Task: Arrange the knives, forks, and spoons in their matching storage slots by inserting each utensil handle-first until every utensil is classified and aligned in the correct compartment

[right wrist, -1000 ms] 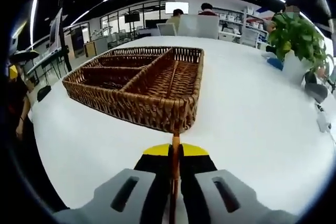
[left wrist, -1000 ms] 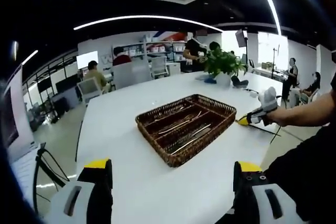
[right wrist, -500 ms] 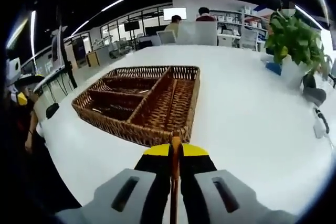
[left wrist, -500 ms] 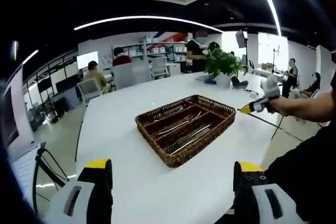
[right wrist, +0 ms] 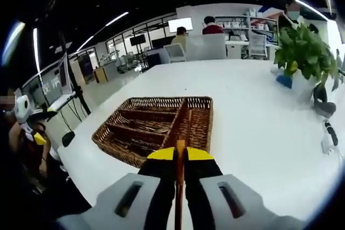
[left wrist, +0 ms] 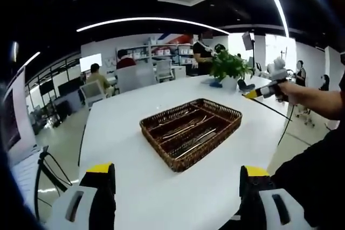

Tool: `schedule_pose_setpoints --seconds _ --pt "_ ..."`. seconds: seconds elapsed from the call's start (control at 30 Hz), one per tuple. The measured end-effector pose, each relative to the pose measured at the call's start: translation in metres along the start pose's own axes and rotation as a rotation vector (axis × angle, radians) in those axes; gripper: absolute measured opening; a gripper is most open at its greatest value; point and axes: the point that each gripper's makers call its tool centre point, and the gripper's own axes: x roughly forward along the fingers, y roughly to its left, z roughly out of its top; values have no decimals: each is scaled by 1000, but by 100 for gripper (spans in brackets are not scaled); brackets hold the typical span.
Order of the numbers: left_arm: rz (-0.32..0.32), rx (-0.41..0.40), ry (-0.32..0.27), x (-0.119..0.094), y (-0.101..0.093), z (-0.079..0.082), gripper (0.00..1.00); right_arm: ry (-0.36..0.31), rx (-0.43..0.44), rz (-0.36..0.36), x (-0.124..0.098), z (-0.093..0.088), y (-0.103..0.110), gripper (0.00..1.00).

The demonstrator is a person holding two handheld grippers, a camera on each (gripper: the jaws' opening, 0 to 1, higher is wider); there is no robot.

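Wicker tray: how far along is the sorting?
Mostly done, it seems: several utensils already lie in the wicker tray's compartments, types too small to confirm. In hand: the right tongs are shut on a thin utensil handle, held above the table. Left tongs are open. Remaining: insert this utensil.

The room is brightly lit by ceiling light strips [left wrist: 156, 21], whose glow is reflected as soft glare on the white table [right wrist: 253, 106]. Straight lines are bent near the edges, and distant shelves are slightly blurred
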Motion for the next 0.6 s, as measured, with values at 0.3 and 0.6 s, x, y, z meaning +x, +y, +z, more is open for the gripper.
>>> schedule_pose_setpoints --seconds 0.3,0.6 --pt "2 -4 -6 -2 0 -1 100 7 -11 -11 7 -2 -4 2" --pt "1 -12 -5 -1 -1 -4 100 25 5 -9 20 -2 -3 2"
